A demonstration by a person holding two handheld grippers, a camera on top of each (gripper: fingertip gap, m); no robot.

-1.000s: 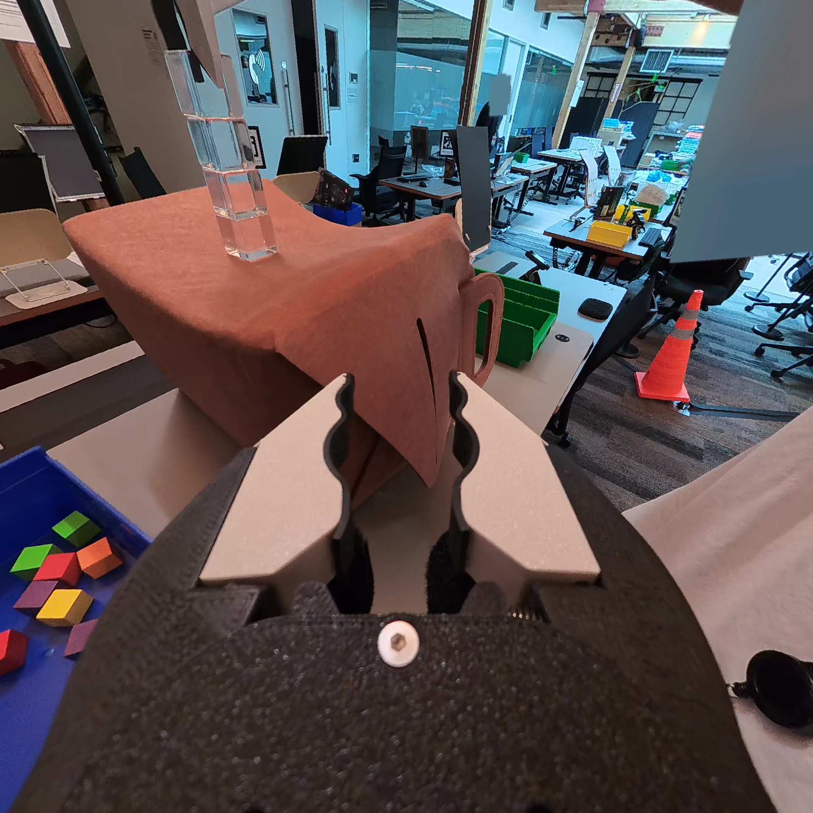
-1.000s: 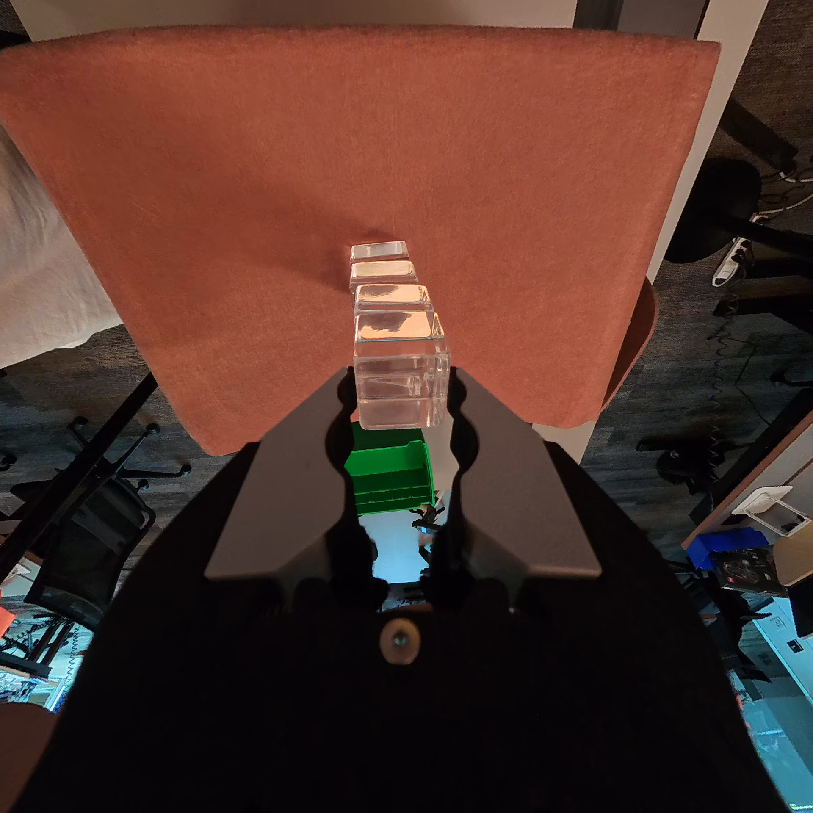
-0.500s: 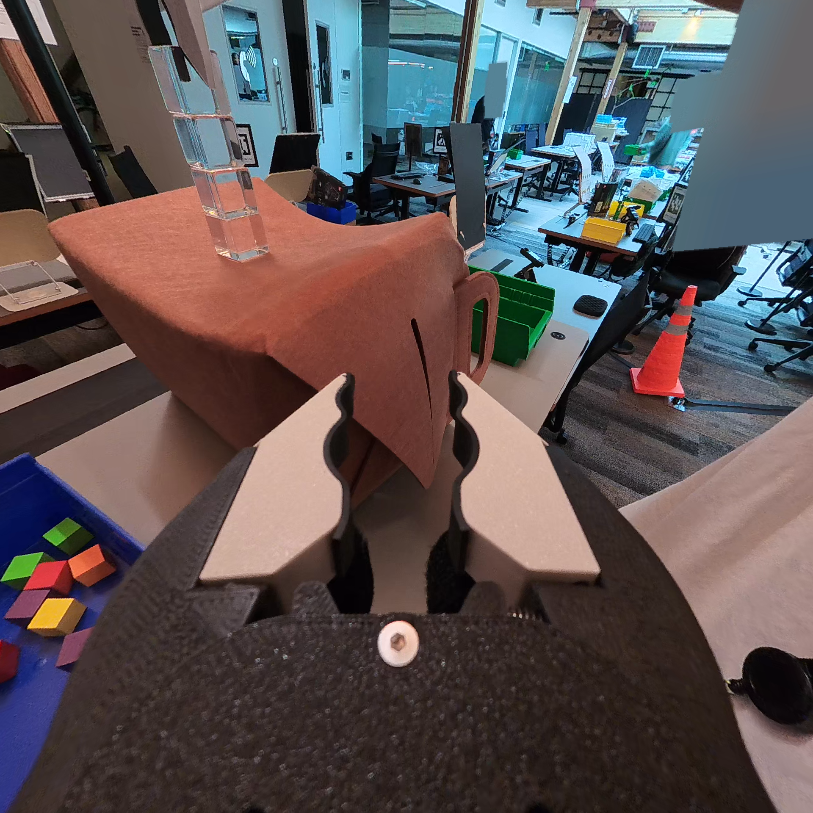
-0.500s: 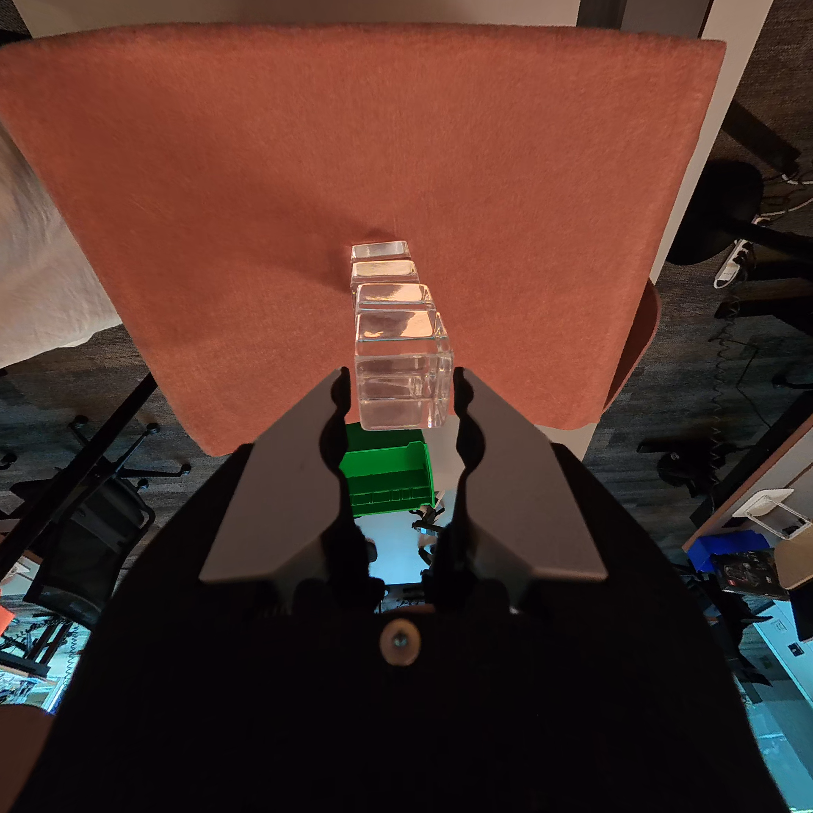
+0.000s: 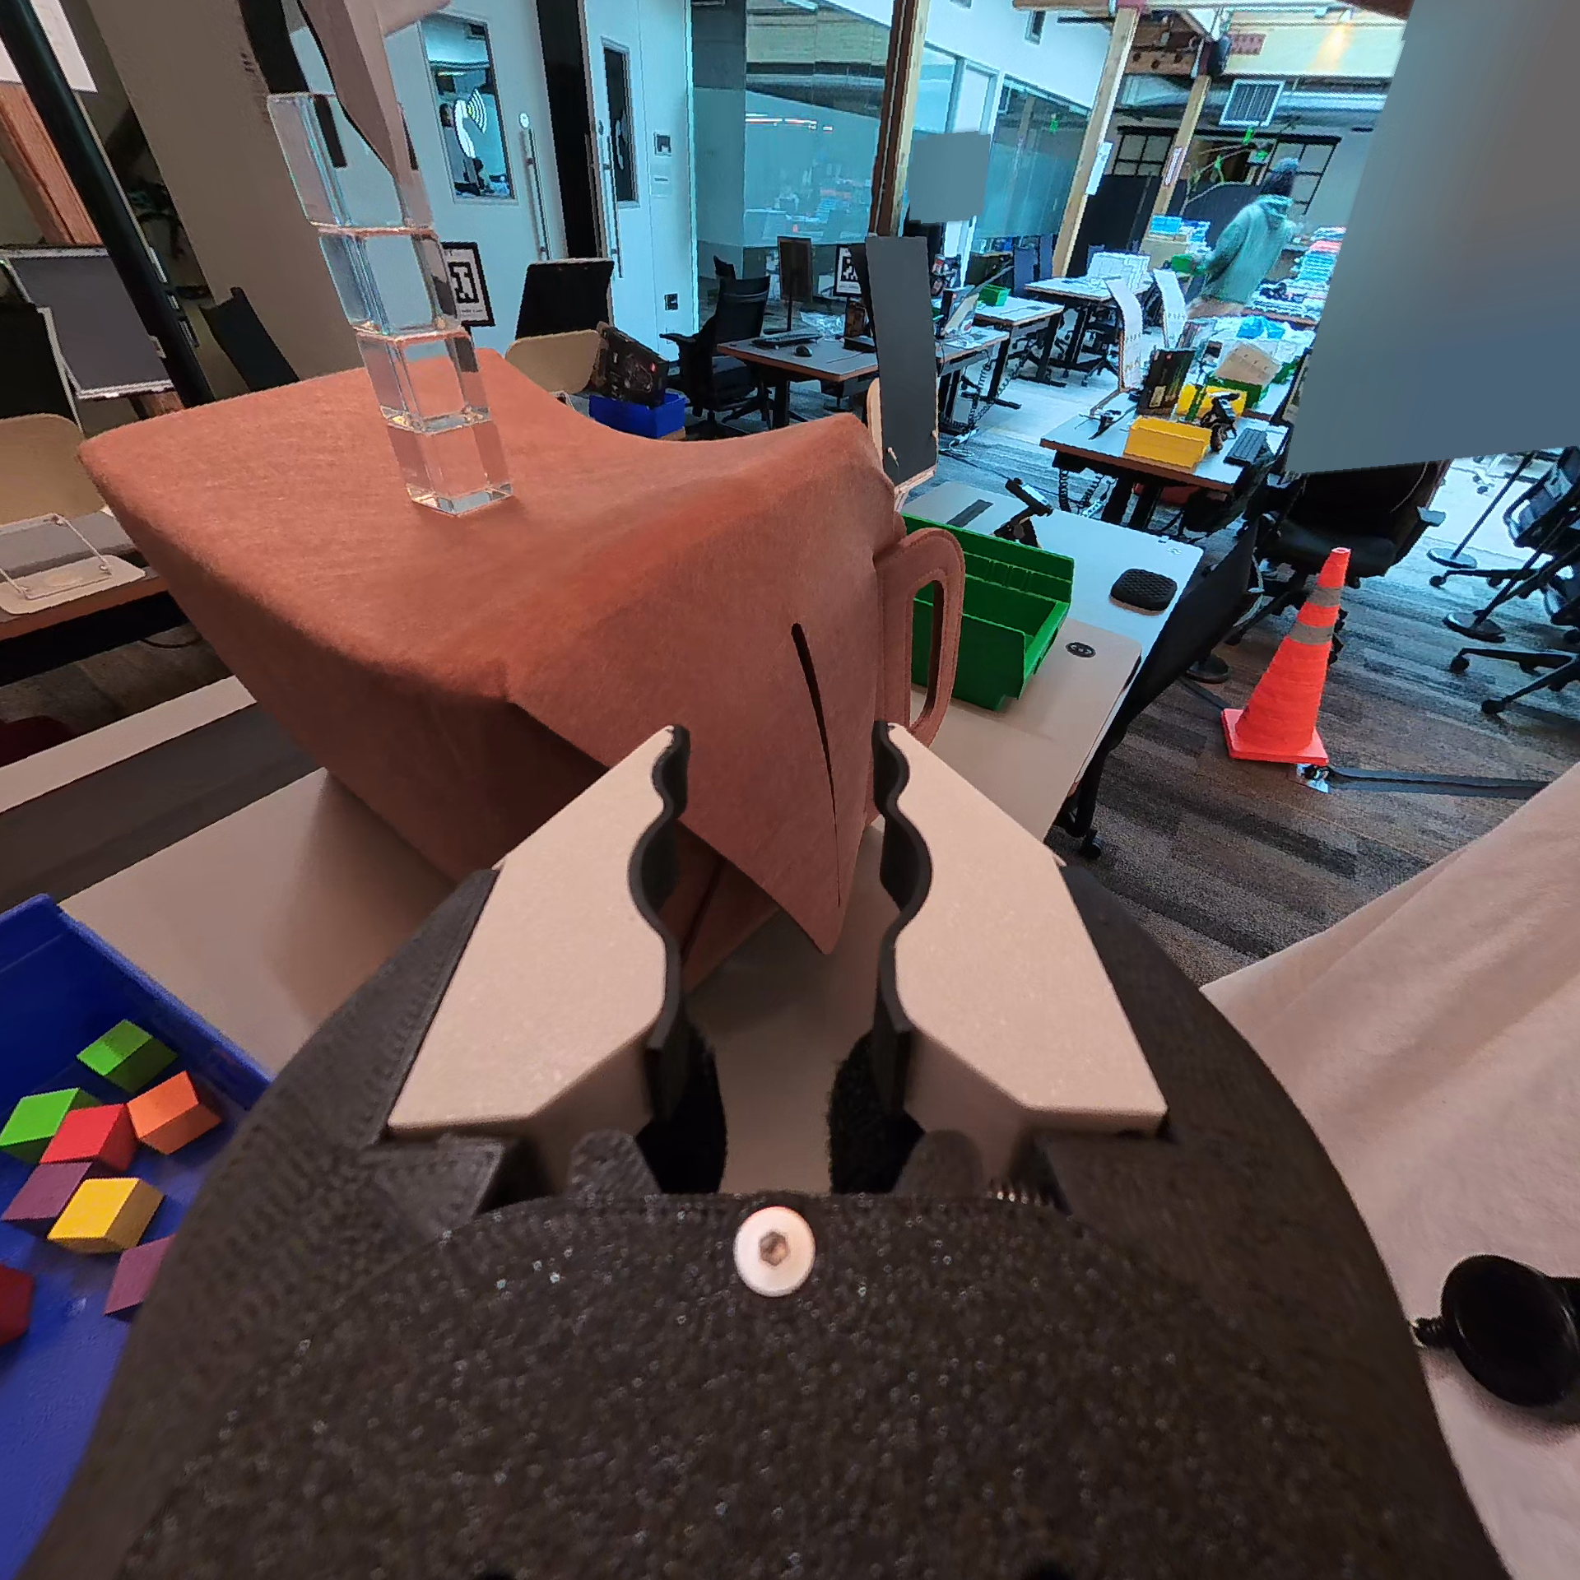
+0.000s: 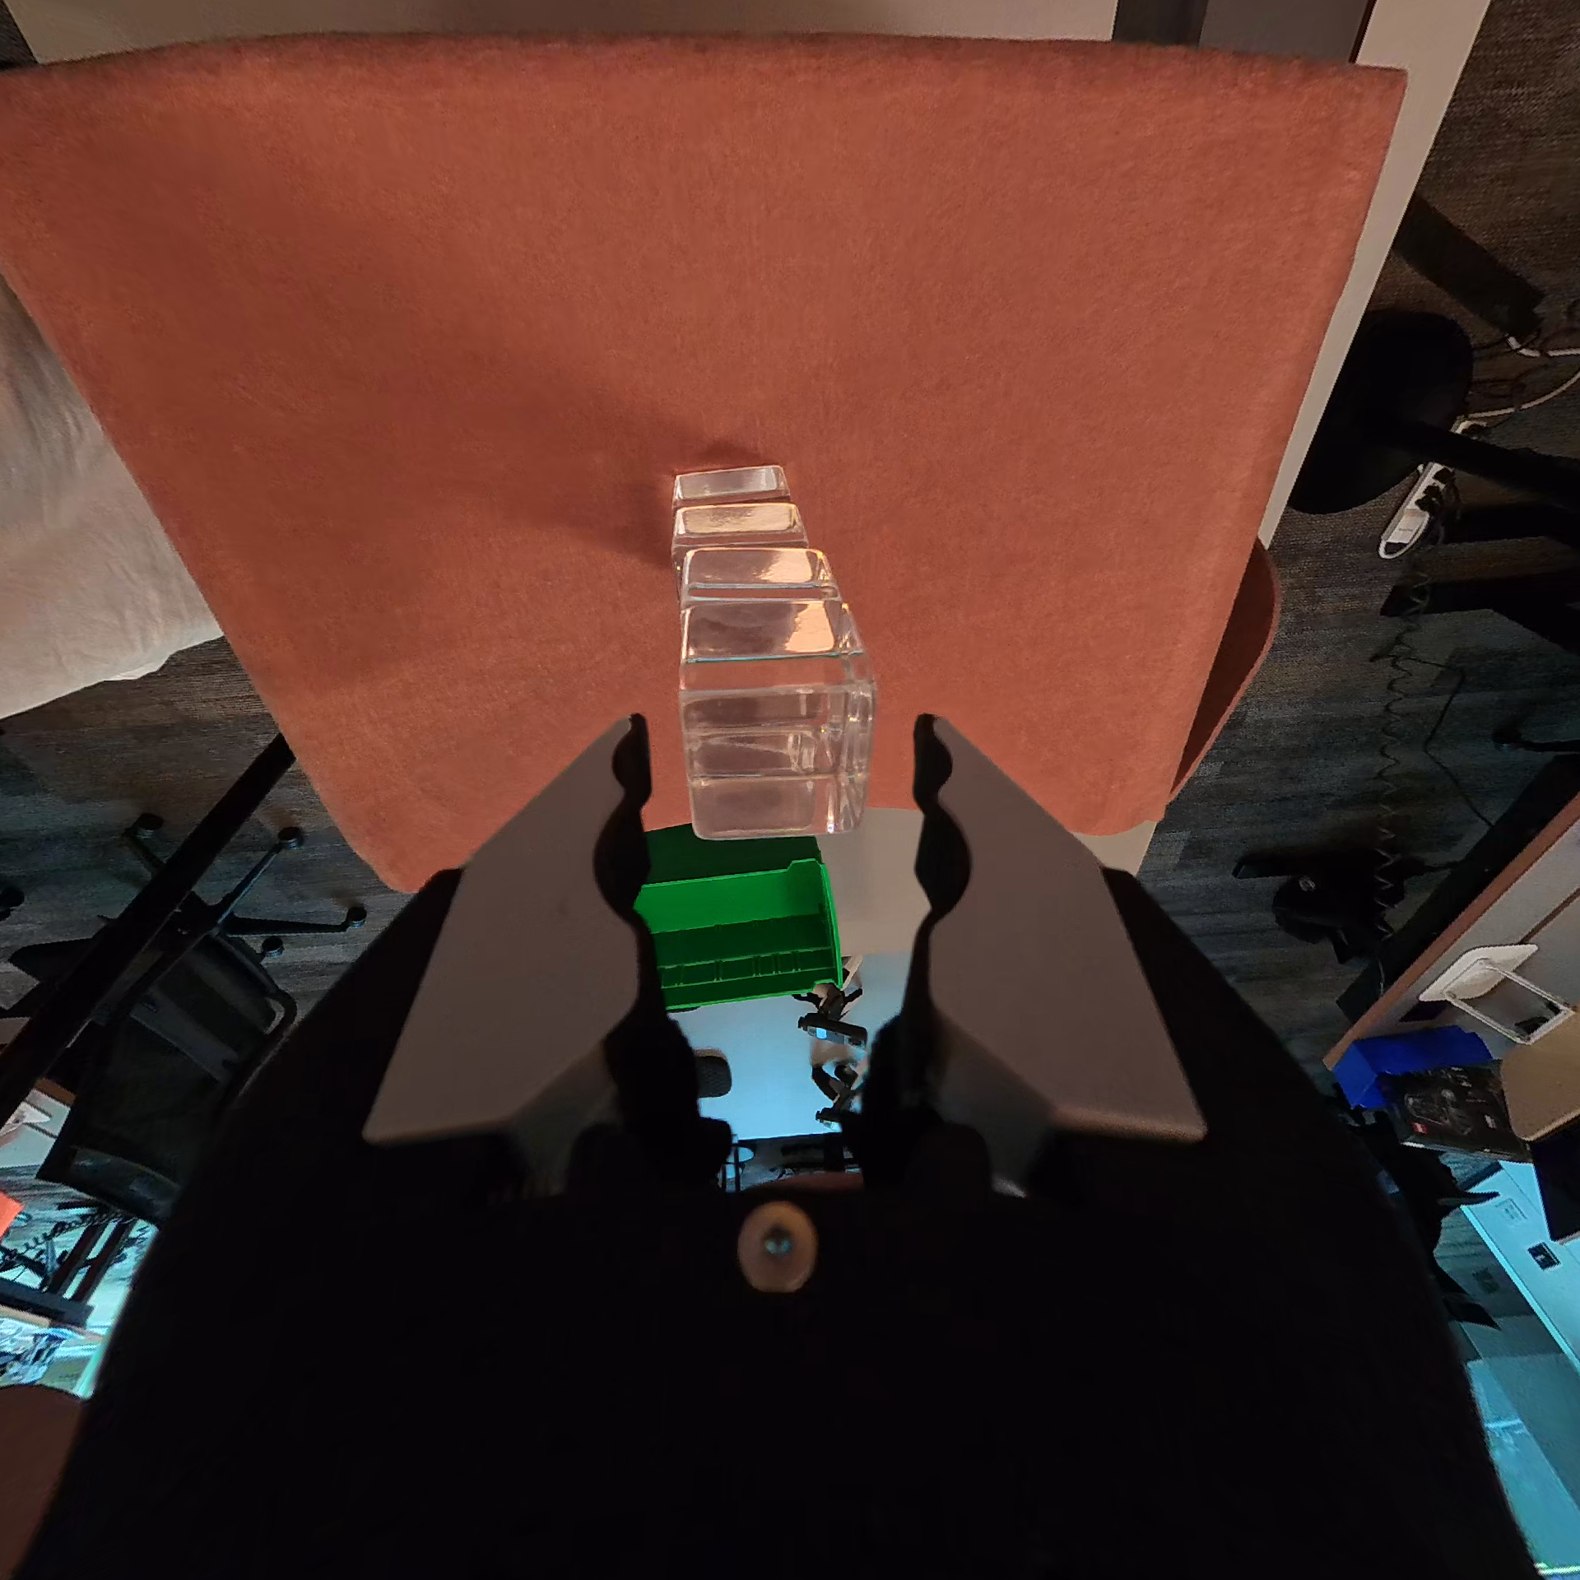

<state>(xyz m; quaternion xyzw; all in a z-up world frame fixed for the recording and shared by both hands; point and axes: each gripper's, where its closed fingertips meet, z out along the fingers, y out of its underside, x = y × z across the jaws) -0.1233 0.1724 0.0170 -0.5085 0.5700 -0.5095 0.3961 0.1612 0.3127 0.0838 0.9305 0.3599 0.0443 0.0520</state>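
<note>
Right wrist view: the right hand-held gripper (image 6: 776, 727) hangs above a stack of clear cubes (image 6: 774, 675), fingers apart beside the top cube, not touching. The stack stands on a rust felt cover (image 6: 427, 342). The left hand-held gripper (image 5: 776, 744), parted and empty, sits low over the surface (image 5: 256, 898) near a blue bin (image 5: 51, 958).

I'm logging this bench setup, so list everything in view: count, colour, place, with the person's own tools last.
clear blocks: four, see-through, stacked upright on the felt
felt cover: one, rust brown, draped over a raised box on the table
green bin: one, behind the felt cover
blue bin: one, left table edge
small cubes: several, mixed colours, inside the blue bin
traffic cone: one, orange, on the floor
left tool: open, empty, near the felt's corner
right tool: open, either side of the top block
</note>
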